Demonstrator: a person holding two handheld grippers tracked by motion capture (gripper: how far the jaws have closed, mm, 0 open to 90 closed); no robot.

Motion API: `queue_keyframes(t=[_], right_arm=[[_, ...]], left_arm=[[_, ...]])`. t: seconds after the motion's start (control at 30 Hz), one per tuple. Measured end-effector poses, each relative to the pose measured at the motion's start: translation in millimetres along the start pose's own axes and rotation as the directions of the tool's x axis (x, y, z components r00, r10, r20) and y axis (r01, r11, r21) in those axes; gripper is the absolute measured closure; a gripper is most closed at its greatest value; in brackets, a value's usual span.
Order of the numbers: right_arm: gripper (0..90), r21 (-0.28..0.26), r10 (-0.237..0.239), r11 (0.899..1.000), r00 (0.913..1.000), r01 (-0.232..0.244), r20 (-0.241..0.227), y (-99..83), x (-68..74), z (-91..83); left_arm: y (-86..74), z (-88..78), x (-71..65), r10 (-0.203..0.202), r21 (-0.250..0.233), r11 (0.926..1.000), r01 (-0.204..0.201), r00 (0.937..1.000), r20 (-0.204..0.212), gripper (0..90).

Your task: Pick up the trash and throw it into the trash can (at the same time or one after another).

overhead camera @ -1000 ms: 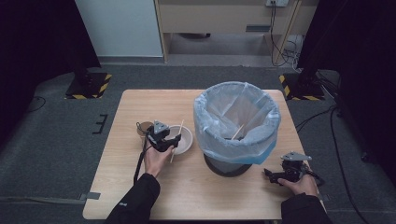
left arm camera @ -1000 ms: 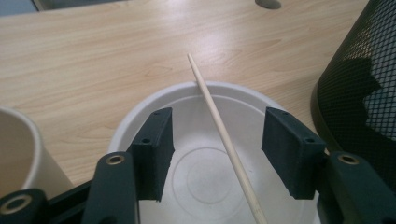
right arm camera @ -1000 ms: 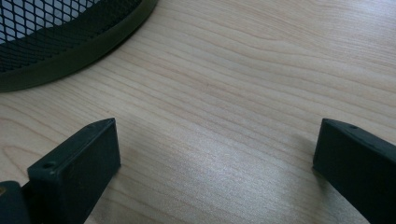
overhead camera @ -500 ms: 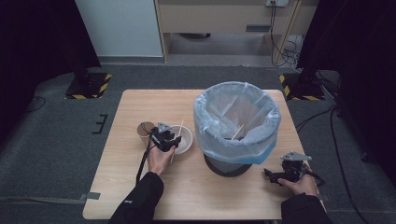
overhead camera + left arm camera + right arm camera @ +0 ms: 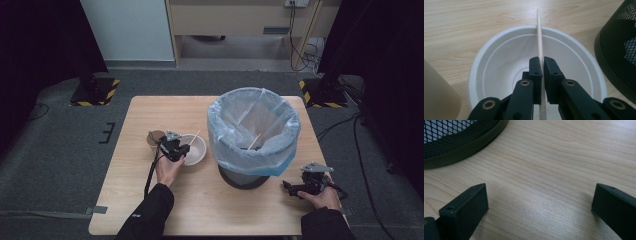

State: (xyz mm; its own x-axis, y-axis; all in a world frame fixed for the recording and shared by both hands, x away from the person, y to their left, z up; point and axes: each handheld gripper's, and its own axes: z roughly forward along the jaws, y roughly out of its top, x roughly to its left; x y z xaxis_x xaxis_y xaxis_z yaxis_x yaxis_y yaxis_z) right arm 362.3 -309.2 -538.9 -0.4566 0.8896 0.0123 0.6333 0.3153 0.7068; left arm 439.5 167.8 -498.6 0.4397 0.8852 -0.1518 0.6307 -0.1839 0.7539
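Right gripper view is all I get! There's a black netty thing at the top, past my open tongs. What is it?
Observer: That's the bottom of a mesh bin. A blue bag lines it and folds over the rim.
Operator: Is there rubbish inside?
Observer: One thin wooden stick leans inside the bag.
Operator: What's the other hand up to?
Observer: The left tongs have just been closing, and now they pinch a second stick that lies across a white bowl.
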Motion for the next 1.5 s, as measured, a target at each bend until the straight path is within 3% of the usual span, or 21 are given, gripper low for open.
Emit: queue_keyframes(t=[0.17, 0.4, 0.6, 0.73, 0.77, 1.03, 1.3, 1.4, 1.43, 1.5], right_arm=[[0.9, 0.0, 0.0, 1.0, 1.0, 0.0, 0.0, 0.0, 0.0, 0.0], [0.9, 0.0, 0.0, 1.0, 1.0, 0.0, 0.0, 0.0, 0.0, 0.0], [0.8, 0.0, 0.0, 1.0, 1.0, 0.0, 0.0, 0.0, 0.0, 0.0], [0.9, 0.0, 0.0, 1.0, 1.0, 0.0, 0.0, 0.0, 0.0, 0.0], [0.9, 0.0, 0.0, 1.0, 1.0, 0.0, 0.0, 0.0, 0.0, 0.0], [0.9, 0.0, -0.001, 1.0, 1.0, 0.001, 0.0, 0.0, 0.0, 0.0], [0.8, 0.0, 0.0, 1.0, 1.0, 0.0, 0.0, 0.0, 0.1, 0.0], [0.9, 0.0, 0.0, 1.0, 1.0, 0.0, 0.0, 0.0, 0.0, 0.0], [0.9, 0.0, 0.0, 1.0, 1.0, 0.0, 0.0, 0.0, 0.0, 0.0], [0.8, 0.0, -0.001, 1.0, 1.0, 0.001, 0.0, 0.0, 0.0, 0.0]], left_arm=[[0.0, -3.3, 1.5, -0.003, -0.002, 1.0, 0.003, 1.0, 0.008, 85.3], [7.0, -21.3, -0.3, 0.014, -0.06, 0.9982, -0.012, 0.9994, 0.032, 85.3], [16.5, -44.5, -2.5, 0.024, -0.14, 0.99, -0.014, 0.9977, 0.063, 85.3], [22.8, -64.3, -3.4, 0.035, -0.205, 0.9785, -0.019, 0.9969, 0.071, 85.3], [22.8, -64.3, -3.4, 0.035, -0.205, 0.9785, -0.019, 0.9969, 0.071, 85.3], [37.8, -104.3, 0.3, 0.042, -0.325, 0.9455, -0.022, 0.9976, 0.056, 85.3], [52.4, -128.6, -1.1, 0.047, -0.406, 0.9137, -0.014, 0.9964, 0.071, 85.3], [59.3, -138.7, -1.0, 0.042, -0.439, 0.8986, 0.0, 0.9955, 0.085, 85.3], [59.3, -138.7, -1.0, 0.042, -0.439, 0.8986, 0.0, 0.9955, 0.085, 85.3], [63.9, -147.2, -2.5, 0.047, -0.465, 0.8851, 0.001, 0.9949, 0.09, 85.3]])
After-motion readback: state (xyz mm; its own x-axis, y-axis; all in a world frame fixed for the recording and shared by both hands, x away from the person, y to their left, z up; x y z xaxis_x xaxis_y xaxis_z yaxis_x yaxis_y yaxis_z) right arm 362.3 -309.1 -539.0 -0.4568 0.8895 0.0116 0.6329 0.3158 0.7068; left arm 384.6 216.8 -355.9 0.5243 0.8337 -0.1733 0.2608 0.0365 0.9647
